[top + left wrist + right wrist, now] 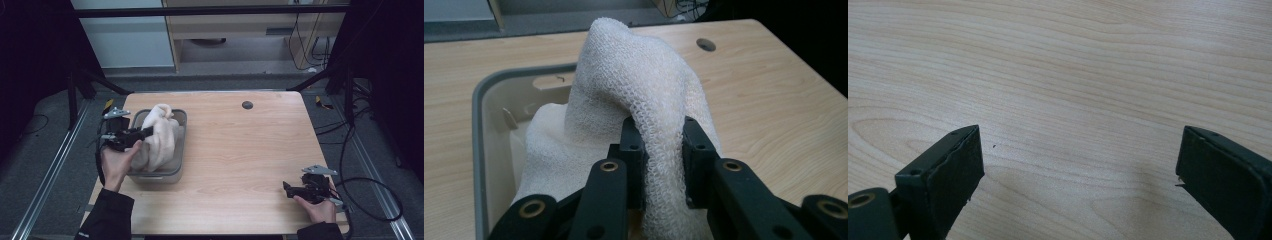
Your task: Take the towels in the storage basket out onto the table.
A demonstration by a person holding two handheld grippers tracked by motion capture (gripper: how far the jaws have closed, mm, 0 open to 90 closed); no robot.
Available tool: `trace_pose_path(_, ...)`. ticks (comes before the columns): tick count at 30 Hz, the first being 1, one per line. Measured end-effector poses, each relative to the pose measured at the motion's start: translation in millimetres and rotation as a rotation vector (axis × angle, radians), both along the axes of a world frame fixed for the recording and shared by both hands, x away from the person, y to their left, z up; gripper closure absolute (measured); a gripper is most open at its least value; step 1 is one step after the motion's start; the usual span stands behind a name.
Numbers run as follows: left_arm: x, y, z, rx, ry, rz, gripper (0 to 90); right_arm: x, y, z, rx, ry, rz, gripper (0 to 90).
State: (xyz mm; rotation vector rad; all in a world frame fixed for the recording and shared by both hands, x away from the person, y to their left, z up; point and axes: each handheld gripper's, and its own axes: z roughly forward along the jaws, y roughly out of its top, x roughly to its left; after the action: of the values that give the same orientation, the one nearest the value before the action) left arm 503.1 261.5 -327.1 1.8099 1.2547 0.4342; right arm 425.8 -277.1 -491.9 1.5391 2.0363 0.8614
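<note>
A: Light wooden tabletop [240, 150], bare across the middle, small dark round hole [247, 105] toward twelve o'clock.

B: And at nine o'clock?

A: Grey rectangular plastic tub [181, 131] near that edge, long axis running twelve to six. Inside, white knitted waffle-weave cloth [160, 137], bunched and pulled up above the rim.

B: Held by what?

A: Left gripper [137, 136], coming in from nine o'clock over the tub's side, jaws drawn narrow and pinching a ridge of cloth [659, 165] between them. Rest of the cloth draped down into the tub.

B: Right gripper [292, 190]?

A: Parked at five o'clock, well apart from the tub, jaws spread wide over bare wood, holding nothing.

B: Deciding relation?

A: Cloth at three o'clock of the left tool, already clamped; hanging fold still below the rim. Probably a lift straight up before any sideways carry.
</note>
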Motion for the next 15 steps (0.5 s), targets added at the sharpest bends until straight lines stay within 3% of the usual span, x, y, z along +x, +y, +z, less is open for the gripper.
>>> trace_pose_path(8, -4.7, 7.1, 24.0, -0.019, -0.046, 0.009, 75.4, 0.1, 0.0, 0.0, 0.005, 0.005, 0.003, 5.2)
trace_pose_path(15, -6.8, 5.6, 36.7, -0.022, -0.064, 0.002, 75.4, 0.1, -0.4, 0.1, 0.006, 0.005, 0.002, 5.1)
